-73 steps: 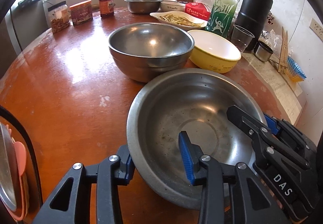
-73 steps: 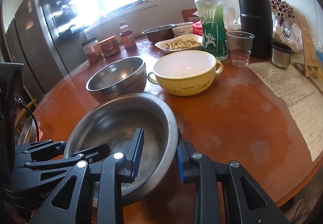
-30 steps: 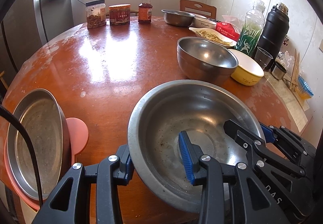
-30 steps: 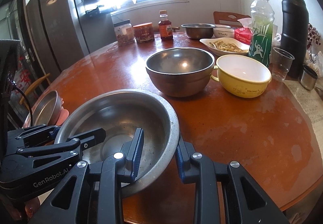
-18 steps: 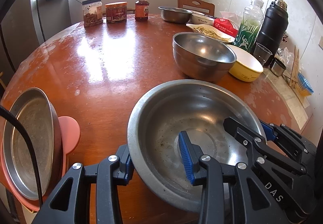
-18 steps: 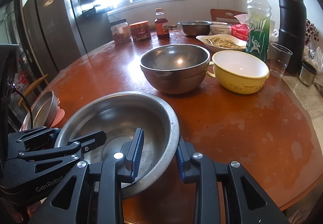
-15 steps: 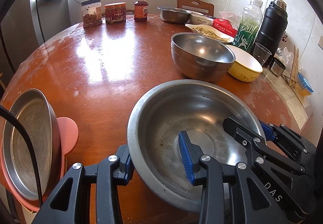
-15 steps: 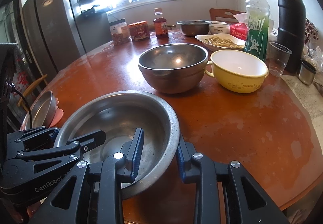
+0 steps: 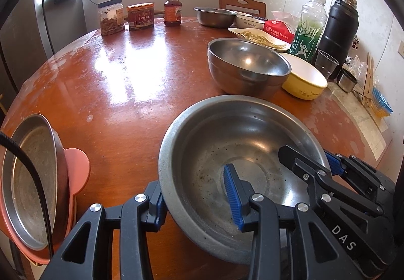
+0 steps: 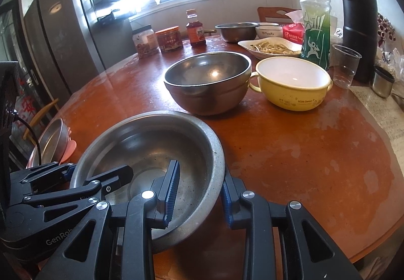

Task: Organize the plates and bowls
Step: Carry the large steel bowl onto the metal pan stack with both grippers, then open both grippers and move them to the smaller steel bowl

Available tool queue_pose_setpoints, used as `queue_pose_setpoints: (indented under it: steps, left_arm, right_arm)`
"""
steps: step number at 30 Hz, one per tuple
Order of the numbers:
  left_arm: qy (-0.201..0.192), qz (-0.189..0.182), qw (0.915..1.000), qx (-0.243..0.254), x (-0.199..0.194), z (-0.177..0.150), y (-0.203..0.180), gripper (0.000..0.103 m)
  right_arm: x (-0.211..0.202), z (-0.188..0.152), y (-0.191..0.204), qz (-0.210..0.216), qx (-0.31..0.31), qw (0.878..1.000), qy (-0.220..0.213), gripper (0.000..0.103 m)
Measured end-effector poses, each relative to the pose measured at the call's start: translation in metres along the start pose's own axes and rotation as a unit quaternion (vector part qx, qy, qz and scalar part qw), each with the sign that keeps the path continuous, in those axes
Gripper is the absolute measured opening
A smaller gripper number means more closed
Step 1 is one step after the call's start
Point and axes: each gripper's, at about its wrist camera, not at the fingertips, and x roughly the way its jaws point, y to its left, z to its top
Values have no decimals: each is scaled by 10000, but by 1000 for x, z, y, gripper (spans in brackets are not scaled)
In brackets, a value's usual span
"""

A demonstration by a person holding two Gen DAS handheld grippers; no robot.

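- Left gripper (image 9: pixel 197 201): black skeletal frame, 2 fingers, ribbed blue pads (image 9: pixel 233 197), silver screws; "GenRob" lettering visible from the right wrist view.
- Right gripper (image 10: pixel 198 191): matching black frame, blue pads (image 10: pixel 171 189), silver screws; white "DAS" marking.
- Black cable (image 9: pixel 35 179).

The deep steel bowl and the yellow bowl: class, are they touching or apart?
Cannot tell. In the right wrist view the yellow bowl's handle meets the deep steel bowl's rim with no visible gap, but neither view plainly shows contact.
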Motion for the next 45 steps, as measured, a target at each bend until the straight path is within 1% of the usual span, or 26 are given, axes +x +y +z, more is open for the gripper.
queue_pose_setpoints:
  steps: [7,11,16,20,21,23,25,29,32,36,41,45]
  left_arm:
    - [49,-38,10000,-17,3,0,-2,42]
    - [39,-20,10000,-53,2,1,-1,46]
    - [3,-11,9999,-139,1,4,0,47]
    - [-51,-44,9998,-210,-2,5,1,49]
    - [-79,-43,9997,-232,-3,6,1,51]
    - [-162,-21,9995,-259,-8,8,2,52]
    - [-223,-31,9994,-273,-12,10,2,53]
    - [-303,-33,9992,-277,-18,17,1,53]
    - [-337,-7,9992,-237,-20,25,-1,54]
    - [-349,-62,9992,-203,-21,38,-5,54]
    - [-327,-117,9993,-150,-19,56,-9,54]
    - [-282,-87,9995,-91,-16,72,-11,55]
  right_arm:
    - [-2,0,-3,37,75,10000,-24,34]
    - [-6,1,-5,58,109,9999,-108,39]
    - [-6,2,-10,76,193,9997,-140,39]
    - [-7,2,-15,123,298,9994,-160,40]
    - [-8,2,-17,148,330,9992,-165,40]
    - [-11,4,-22,193,448,9986,-220,46]
    - [-14,5,-25,196,502,9981,-288,48]
    - [-16,8,-33,202,608,9973,-346,48]
    - [-17,15,-37,188,639,9971,-376,49]
    - [-17,27,-40,173,639,9971,-386,49]
    - [-14,47,-40,146,646,9970,-400,49]
    - [-6,64,-39,153,678,9970,-327,49]
